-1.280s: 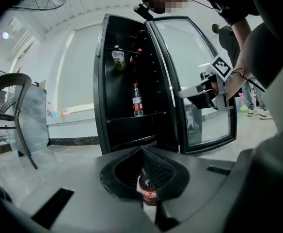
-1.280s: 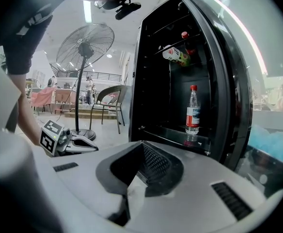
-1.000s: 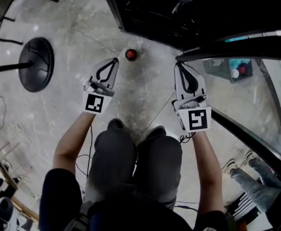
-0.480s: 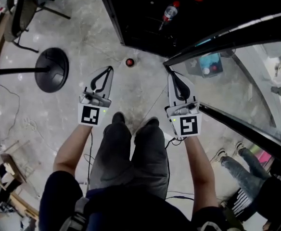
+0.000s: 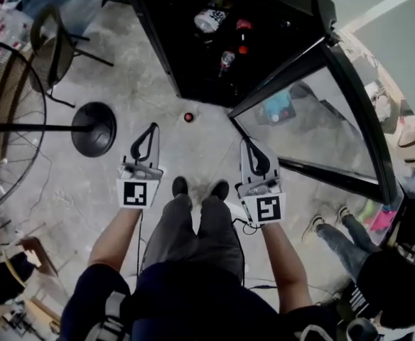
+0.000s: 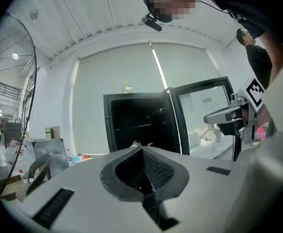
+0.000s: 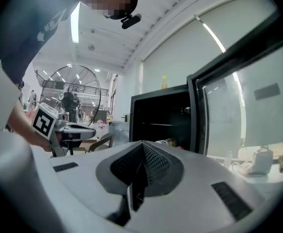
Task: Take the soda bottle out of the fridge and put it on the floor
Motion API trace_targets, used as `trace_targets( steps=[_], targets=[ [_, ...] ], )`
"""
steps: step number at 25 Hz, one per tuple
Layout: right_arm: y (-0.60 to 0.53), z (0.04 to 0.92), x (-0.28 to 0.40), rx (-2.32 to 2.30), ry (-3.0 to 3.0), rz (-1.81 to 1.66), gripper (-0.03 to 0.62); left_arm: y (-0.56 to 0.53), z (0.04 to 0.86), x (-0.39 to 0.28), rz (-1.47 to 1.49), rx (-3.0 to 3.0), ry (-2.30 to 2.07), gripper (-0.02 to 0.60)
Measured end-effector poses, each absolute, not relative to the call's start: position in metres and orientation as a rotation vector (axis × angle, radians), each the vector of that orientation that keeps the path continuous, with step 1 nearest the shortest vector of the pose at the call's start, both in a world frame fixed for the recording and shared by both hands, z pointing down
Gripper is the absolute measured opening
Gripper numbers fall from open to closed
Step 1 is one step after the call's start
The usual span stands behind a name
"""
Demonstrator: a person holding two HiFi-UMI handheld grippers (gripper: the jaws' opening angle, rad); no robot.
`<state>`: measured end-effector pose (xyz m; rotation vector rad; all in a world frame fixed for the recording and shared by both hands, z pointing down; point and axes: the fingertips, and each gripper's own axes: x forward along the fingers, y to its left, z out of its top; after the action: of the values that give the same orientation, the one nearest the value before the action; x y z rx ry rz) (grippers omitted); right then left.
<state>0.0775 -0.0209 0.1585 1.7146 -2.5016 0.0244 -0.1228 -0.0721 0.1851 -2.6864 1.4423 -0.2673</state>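
Standing before the open fridge (image 5: 159, 34), the person holds both tools low over the floor (image 5: 72, 190). The left gripper (image 5: 152, 128) and the right gripper (image 5: 249, 144) each have their fingers pressed together on nothing. The soda bottle (image 5: 227, 60) stands inside the dark fridge, well apart from both.

Risks, as I judge them:
- The fingers must spread before they reach the bottle; if they arrive shut they will push it over, not grasp it.
- Two other things stand near it, a white-labelled bottle (image 5: 211, 18) and a red-topped one (image 5: 243, 33) (which of the three is the soda is my best guess), so a wide reach could knock one down.
- The glass door (image 5: 314, 119) swings out just beside the right gripper and could be struck.
- A small red round thing (image 5: 188, 117) lies on the floor before the fridge; setting the bottle on it would tip it.

Count: two grippers, three bottles, one red thing, one door.
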Motion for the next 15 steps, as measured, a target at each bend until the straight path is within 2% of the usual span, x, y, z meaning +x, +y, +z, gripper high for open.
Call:
trace_targets(
  steps=[6,15],
  targets=[
    [0.003,0.041,0.092,1.793,-2.471,0.02,0.018,-0.057,0.061,-0.125,-0.11,-2.665,1.474,0.023],
    [0.05,-0.057,0.111,1.892,-2.404,-0.077,0.017,-0.016,-0.034,-0.143,-0.076,-2.619,1.486,0.023]
  ],
)
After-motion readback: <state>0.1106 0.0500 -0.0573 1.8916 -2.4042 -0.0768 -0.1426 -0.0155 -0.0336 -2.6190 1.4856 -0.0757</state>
